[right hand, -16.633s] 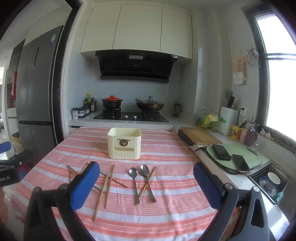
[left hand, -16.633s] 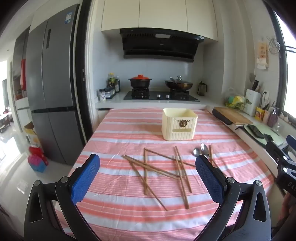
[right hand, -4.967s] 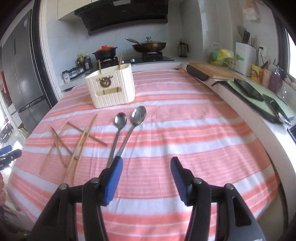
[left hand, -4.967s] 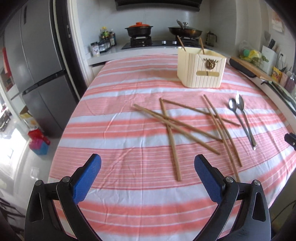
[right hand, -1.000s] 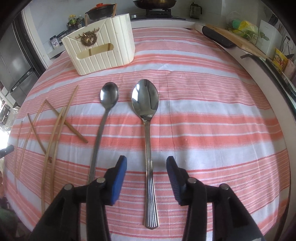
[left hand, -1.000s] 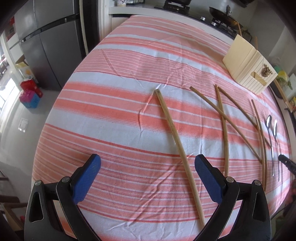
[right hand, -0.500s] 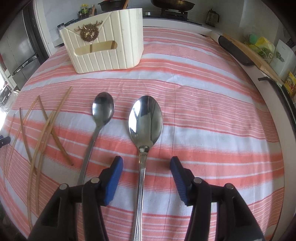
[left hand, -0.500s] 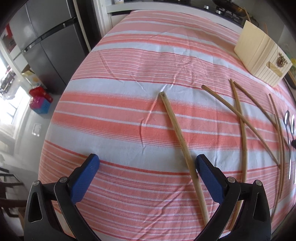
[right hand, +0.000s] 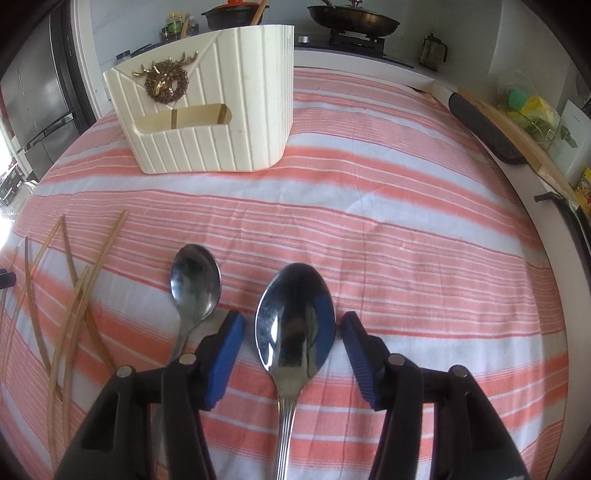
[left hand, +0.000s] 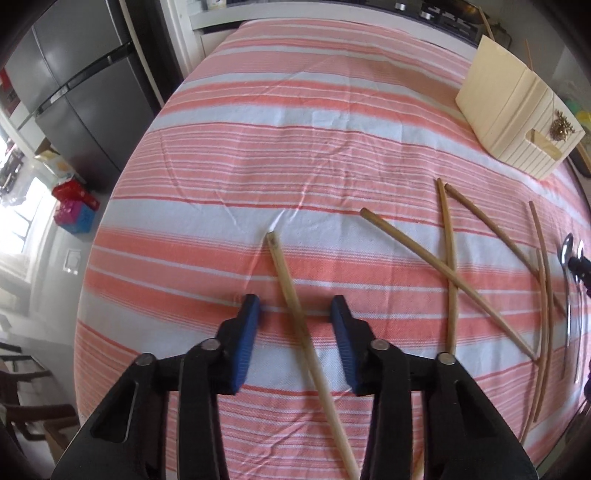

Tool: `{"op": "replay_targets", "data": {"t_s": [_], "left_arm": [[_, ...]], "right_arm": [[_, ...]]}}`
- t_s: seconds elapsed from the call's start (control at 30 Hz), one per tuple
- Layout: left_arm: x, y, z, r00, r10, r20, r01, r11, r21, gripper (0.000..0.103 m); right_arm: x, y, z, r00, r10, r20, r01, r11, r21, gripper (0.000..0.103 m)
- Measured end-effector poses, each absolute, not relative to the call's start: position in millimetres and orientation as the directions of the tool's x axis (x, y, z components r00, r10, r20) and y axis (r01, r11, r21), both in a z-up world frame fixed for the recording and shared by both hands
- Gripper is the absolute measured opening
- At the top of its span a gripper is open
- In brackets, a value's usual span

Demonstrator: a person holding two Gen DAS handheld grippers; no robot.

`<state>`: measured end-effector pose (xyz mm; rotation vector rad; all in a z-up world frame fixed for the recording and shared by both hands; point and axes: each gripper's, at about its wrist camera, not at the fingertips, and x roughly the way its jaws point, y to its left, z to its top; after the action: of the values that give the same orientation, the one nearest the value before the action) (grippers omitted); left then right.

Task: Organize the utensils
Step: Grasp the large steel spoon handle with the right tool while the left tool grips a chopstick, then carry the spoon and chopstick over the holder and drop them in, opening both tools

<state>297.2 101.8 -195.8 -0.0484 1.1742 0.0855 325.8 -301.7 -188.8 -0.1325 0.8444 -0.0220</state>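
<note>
My left gripper (left hand: 294, 308) is open, low over the striped cloth, its jaws on either side of one wooden chopstick (left hand: 291, 295) without touching it. Several more chopsticks (left hand: 450, 258) lie crossed to the right. My right gripper (right hand: 291, 325) is open, its jaws on either side of the bowl of the larger steel spoon (right hand: 295, 325). A smaller spoon (right hand: 194, 284) lies just left of it. The cream utensil holder (right hand: 207, 107) stands beyond, with two chopsticks upright inside it; it also shows in the left wrist view (left hand: 517, 122).
The table's left edge (left hand: 110, 221) drops to the floor beside a grey fridge (left hand: 74, 85). A cutting board (right hand: 498, 125) and counter run along the right side. A stove with pots (right hand: 351, 18) stands behind the table. Loose chopsticks (right hand: 70, 295) lie left of the spoons.
My left gripper has narrowed from wide open and dropped around the chopstick. My right gripper has moved forward along the larger spoon from handle to bowl.
</note>
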Motion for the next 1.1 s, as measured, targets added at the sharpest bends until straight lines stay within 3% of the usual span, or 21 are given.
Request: {"op": "replay_targets", "data": {"t_s": [0.03, 0.13, 0.4, 0.8, 1.1], "left_arm": [[297, 99, -195, 0.392, 0.037, -0.919, -0.087, 0.996, 0.003, 0.01], [297, 96, -195, 0.426, 0.02, -0.905, -0.087, 0.996, -0.019, 0.005], [273, 91, -150, 0.572, -0.092, -0.815, -0.064, 0.986, -0.157, 0.005], [229, 82, -49, 0.766, -0.197, -0.612, 0.048, 0.967, -0.251, 0.005], [214, 74, -13, 0.837, -0.251, -0.486, 0.123, 0.952, -0.281, 0.005]], "right_arm": [[327, -300, -188, 0.671, -0.079, -0.737, -0.027, 0.991, -0.131, 0.042], [325, -299, -188, 0.688, -0.093, -0.72, -0.007, 0.991, -0.134, 0.041], [279, -288, -150, 0.796, 0.005, -0.606, -0.088, 0.99, -0.107, 0.041], [196, -277, -89, 0.884, 0.111, -0.453, -0.152, 0.987, -0.054, 0.041], [175, -265, -61, 0.913, 0.155, -0.378, -0.187, 0.981, -0.05, 0.041]]}}
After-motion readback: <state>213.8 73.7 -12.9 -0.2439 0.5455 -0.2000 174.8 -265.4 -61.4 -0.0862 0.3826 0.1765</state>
